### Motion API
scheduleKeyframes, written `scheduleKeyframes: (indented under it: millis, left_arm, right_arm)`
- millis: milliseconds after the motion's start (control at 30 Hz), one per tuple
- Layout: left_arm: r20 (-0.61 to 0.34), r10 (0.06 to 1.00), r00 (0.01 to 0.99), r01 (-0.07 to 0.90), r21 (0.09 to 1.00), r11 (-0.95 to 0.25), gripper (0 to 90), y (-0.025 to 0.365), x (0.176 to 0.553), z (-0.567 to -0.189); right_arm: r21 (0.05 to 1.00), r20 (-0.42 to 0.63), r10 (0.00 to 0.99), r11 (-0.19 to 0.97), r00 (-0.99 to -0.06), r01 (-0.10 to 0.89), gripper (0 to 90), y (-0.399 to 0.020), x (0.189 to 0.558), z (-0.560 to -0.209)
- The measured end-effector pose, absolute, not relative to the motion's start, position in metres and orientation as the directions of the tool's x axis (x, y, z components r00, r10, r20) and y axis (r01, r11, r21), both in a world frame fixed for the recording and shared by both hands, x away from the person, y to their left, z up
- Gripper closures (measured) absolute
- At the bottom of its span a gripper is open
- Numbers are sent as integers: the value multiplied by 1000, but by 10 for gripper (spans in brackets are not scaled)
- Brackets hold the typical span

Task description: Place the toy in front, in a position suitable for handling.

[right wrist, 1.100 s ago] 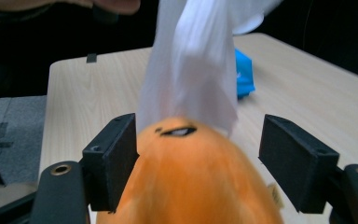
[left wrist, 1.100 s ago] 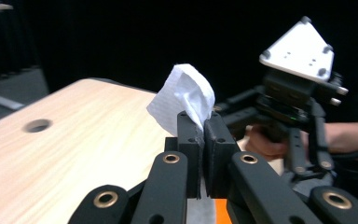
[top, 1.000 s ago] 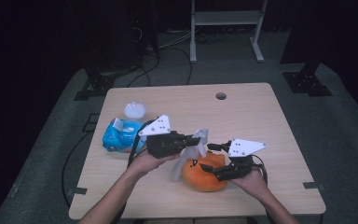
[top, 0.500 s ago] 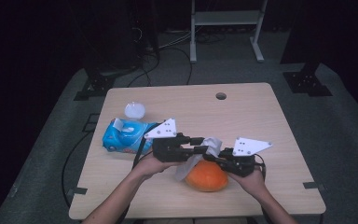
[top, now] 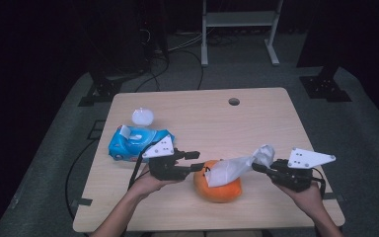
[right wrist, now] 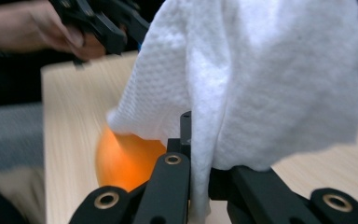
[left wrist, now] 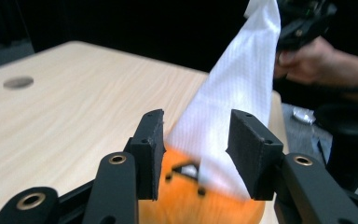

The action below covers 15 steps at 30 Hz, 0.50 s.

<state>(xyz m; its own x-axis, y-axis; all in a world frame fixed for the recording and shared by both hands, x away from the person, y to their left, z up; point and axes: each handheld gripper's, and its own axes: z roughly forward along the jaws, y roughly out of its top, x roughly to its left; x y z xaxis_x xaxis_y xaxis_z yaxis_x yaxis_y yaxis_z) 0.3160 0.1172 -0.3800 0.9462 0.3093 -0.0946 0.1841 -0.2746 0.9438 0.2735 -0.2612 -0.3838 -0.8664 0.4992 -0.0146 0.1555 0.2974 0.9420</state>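
An orange pumpkin-shaped toy [top: 217, 186] lies near the table's front edge. A white wipe [top: 237, 167] stretches from its top out to the right. My right gripper [top: 259, 167] is shut on the wipe's far end, and the cloth [right wrist: 261, 70] bunches over its jaws [right wrist: 198, 140]. My left gripper [top: 195, 160] is just left of the toy. Its jaws have just been opening and now stand open [left wrist: 196, 140]. The wipe [left wrist: 233, 102] runs between and beyond them without being pressed, and the toy [left wrist: 200, 196] is below.
A blue wipes pack [top: 135, 140] lies at the left of the wooden table [top: 256, 123], with a small white round object [top: 142, 117] behind it. A cable hole [top: 234, 101] is near the far edge. Dark floor and a white rack stand beyond.
The left gripper let go of the wipe, opened and sank beside the toy. The right gripper closed on the wipe and pulled it to the right.
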Motion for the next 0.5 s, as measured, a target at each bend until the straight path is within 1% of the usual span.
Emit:
scheduleKeyframes:
  millis: [33,67,100,200,267,333,400,500]
  left_arm:
    - [-98,310,946,189,941,-280,548,117,316,-383]
    - [-102,312,945,196,938,-287,543,117,315,-388]
    - [-99,314,944,196,935,-297,543,116,315,-392]
    - [-87,314,945,192,927,-321,535,114,313,-401]
    - [-81,314,946,189,925,-331,533,112,312,-403]
    - [-77,309,948,184,925,-332,526,111,311,-404]
    - [-78,307,949,182,928,-325,524,110,310,-404]
    - [-65,304,951,168,929,-329,522,111,308,-404]
  right_arm:
    - [942,-15,499,297,-866,155,872,-261,274,-384]
    - [924,-33,509,344,-860,168,867,-266,272,-386]
    - [924,-33,509,344,-860,168,867,-266,272,-386]
    - [893,-39,519,402,-854,203,845,-266,273,-387]
    - [868,-50,518,446,-854,220,817,-260,276,-385]
    - [841,-55,509,488,-859,235,769,-247,281,-382]
    - [833,-70,493,507,-867,221,760,-236,283,-379]
    - [833,-67,458,515,-886,203,708,-218,287,-376]
